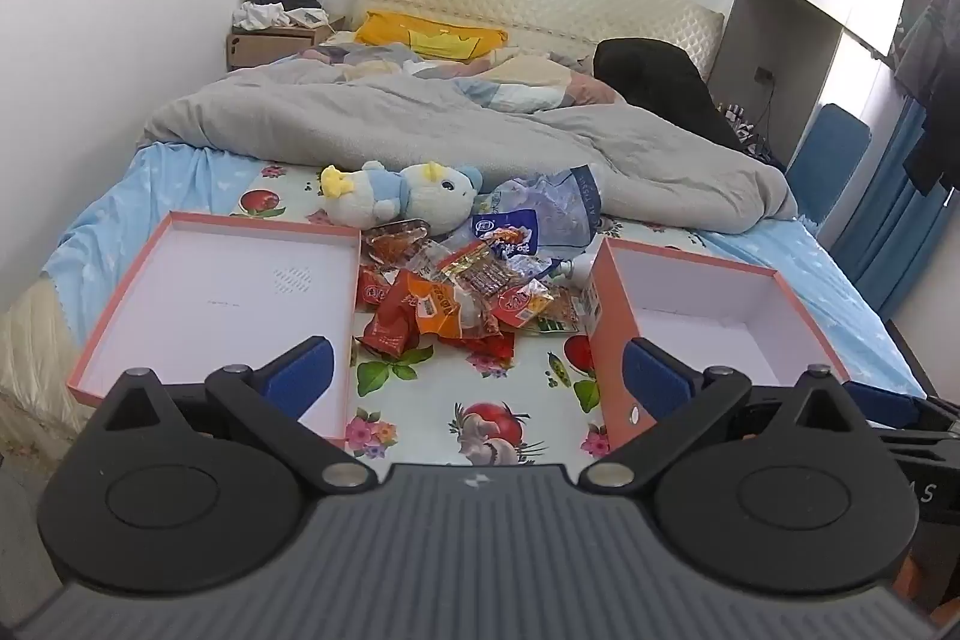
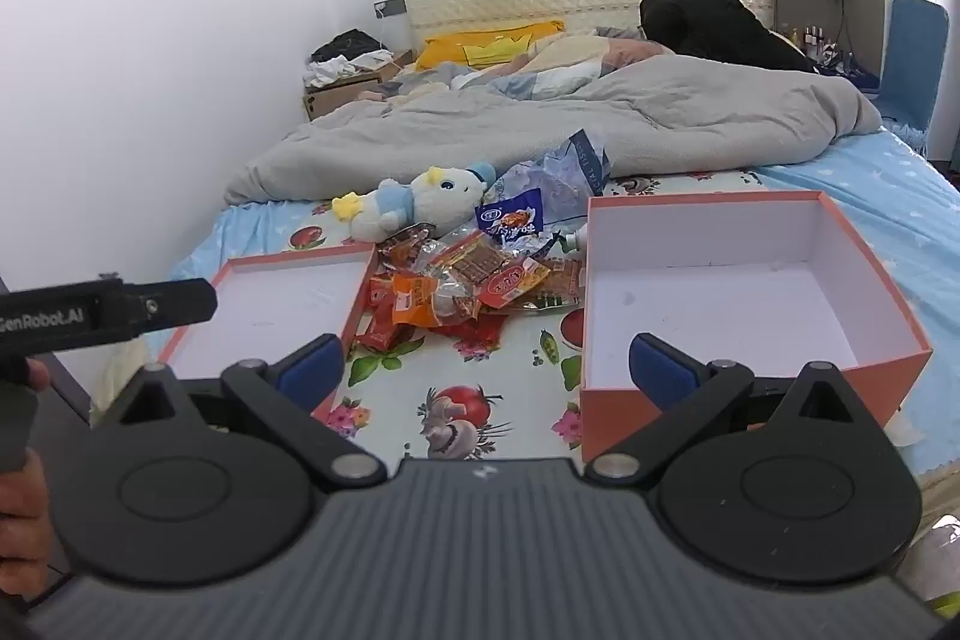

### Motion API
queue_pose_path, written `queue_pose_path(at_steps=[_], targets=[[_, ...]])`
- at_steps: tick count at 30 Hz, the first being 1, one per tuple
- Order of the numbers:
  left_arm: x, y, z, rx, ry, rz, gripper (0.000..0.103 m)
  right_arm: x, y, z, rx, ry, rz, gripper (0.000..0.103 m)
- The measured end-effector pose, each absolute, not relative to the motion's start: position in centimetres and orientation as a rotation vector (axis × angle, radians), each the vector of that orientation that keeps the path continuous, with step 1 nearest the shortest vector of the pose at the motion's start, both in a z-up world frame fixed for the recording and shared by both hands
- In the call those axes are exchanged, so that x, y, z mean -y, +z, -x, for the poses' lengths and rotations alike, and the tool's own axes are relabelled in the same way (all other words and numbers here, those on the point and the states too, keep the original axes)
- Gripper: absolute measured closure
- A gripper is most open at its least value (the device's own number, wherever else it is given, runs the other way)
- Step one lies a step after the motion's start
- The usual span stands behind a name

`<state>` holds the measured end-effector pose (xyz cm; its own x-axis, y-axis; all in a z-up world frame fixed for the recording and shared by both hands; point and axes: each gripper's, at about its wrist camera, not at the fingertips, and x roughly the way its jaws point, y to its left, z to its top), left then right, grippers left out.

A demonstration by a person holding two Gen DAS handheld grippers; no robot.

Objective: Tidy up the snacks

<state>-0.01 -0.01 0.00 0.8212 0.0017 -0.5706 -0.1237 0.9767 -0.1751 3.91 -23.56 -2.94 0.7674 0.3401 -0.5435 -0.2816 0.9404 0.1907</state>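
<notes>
Bed [image 1: 180, 184] fills both views, its fruit-print sheet bare in the lower centre, so both tongs have open room to go forward. Grey duvet [image 1: 420, 118] bunches across the upper half, behind everything that matters.

Two pink-walled boxes come next: a shallow tray [image 1: 228, 304] at middle left and a deeper box [image 1: 720, 322] at middle right, both empty, their near rims just ahead of the pads.

Snack pile [image 1: 456, 298] lies in the gap between them, dead ahead and above centre in the left wrist view, slightly left of centre from the right wrist [image 2: 468, 286]. I judge neither hand clearly nearer. The heap runs away from the cameras; single packets point every way.

Plush toy [image 1: 396, 196] sits touching the pile's far edge.

Left tongs [image 1: 477, 370] and right tongs [image 2: 489, 370] both stand fully apart, holding nothing.
</notes>
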Motion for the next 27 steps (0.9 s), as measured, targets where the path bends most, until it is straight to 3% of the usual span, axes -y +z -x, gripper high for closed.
queue_pose_path(at_steps=[27], targets=[[-0.08,-0.16,-0.17,-0.614,0.068,0.205,0.0,23.83,-2.81,-3.3,-0.599,0.331,-0.082,0.0]])
